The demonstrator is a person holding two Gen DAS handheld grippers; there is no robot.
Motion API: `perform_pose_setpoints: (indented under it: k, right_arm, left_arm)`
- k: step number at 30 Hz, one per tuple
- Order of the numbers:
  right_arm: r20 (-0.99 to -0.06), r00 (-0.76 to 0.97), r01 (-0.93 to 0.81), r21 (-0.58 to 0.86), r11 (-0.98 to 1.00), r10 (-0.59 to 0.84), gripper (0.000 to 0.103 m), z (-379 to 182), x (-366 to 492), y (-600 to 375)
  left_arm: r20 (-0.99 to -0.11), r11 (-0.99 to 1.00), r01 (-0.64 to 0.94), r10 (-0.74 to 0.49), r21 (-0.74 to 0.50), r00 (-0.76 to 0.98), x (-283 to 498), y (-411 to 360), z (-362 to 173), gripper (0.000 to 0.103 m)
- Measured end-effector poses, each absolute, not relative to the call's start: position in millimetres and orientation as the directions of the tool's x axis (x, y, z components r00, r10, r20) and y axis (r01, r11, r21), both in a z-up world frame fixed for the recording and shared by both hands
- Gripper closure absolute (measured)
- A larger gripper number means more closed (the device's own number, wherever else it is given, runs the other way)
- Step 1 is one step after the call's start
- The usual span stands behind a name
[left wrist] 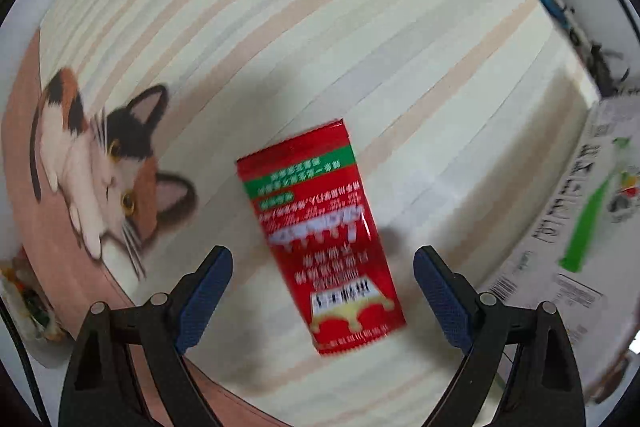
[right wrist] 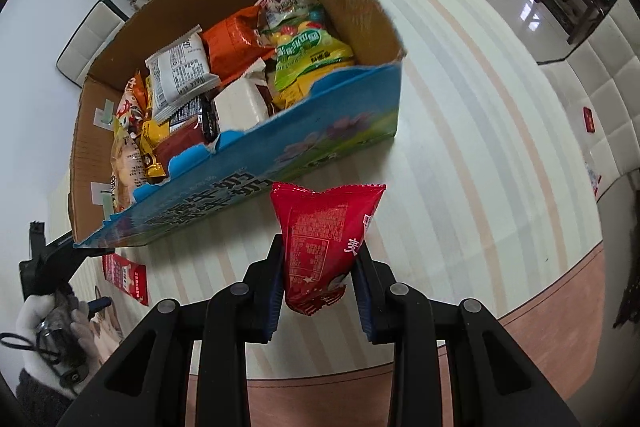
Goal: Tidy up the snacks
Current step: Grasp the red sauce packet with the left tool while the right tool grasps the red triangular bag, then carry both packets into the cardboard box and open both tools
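Observation:
In the left wrist view a flat red snack packet (left wrist: pixel 320 239) with green bands lies on the striped tablecloth. My left gripper (left wrist: pixel 323 263) is open just above it, blue-padded fingers to either side of its near half. In the right wrist view my right gripper (right wrist: pixel 320 267) is shut on a red snack bag (right wrist: pixel 324 239) and holds it above the table, in front of the open cardboard box (right wrist: pixel 320 131). The box holds several snack packs (right wrist: pixel 304 55). The left gripper and the flat red packet (right wrist: pixel 126 277) show at the lower left of that view.
A cat picture (left wrist: pixel 104 163) is printed on the cloth at left. The box side (left wrist: pixel 576 219) stands to the right of the left gripper. A snack wrapper (left wrist: pixel 28 303) lies at the far left. The table edge (right wrist: pixel 520 315) runs near the right gripper.

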State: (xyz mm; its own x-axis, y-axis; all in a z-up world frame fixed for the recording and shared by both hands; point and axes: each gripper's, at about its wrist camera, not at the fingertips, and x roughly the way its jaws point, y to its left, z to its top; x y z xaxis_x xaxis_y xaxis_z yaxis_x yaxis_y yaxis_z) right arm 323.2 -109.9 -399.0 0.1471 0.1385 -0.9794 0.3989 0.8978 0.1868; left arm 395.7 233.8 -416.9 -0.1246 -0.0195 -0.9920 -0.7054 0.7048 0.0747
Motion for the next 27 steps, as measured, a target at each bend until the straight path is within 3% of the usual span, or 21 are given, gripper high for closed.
perform_pose_setpoints:
  k: [3, 15, 18, 19, 20, 27]
  right_arm:
    - [-0.982, 0.133, 0.409, 0.18, 0.895, 0.137, 0.07, -404, 321, -110]
    - [-0.986, 0.093, 0.439, 0.168, 0.883, 0.141, 0.07, -414, 305, -118]
    - [-0.986, 0.083, 0.434, 0.167, 0.885, 0.146, 0.07, -417, 301, -114]
    - [-0.986, 0.081, 0.429, 0.166, 0.888, 0.145, 0.07, -418, 300, -112]
    - [-0.986, 0.079, 0.425, 0.166, 0.89, 0.146, 0.07, -418, 299, -110]
    - [-0.985, 0.079, 0.389, 0.17, 0.906, 0.151, 0.07, -414, 292, -101]
  left_arm:
    - [-0.986, 0.747, -0.655, 0.002, 0.114, -0.17, 395, 224, -428, 0.009]
    - [-0.988, 0.803, -0.594, -0.038, 0.059, -0.15, 354, 212, -429, 0.01]
    - [-0.993, 0.824, -0.566, -0.041, 0.031, -0.115, 346, 207, -422, 0.027]
    - [-0.994, 0.831, -0.556, -0.034, 0.031, -0.106, 350, 209, -421, 0.043]
    - [-0.995, 0.847, -0.531, -0.024, 0.034, -0.101, 351, 205, -417, 0.051]
    - [-0.994, 0.872, -0.488, -0.02, 0.035, -0.106, 339, 194, -414, 0.057]
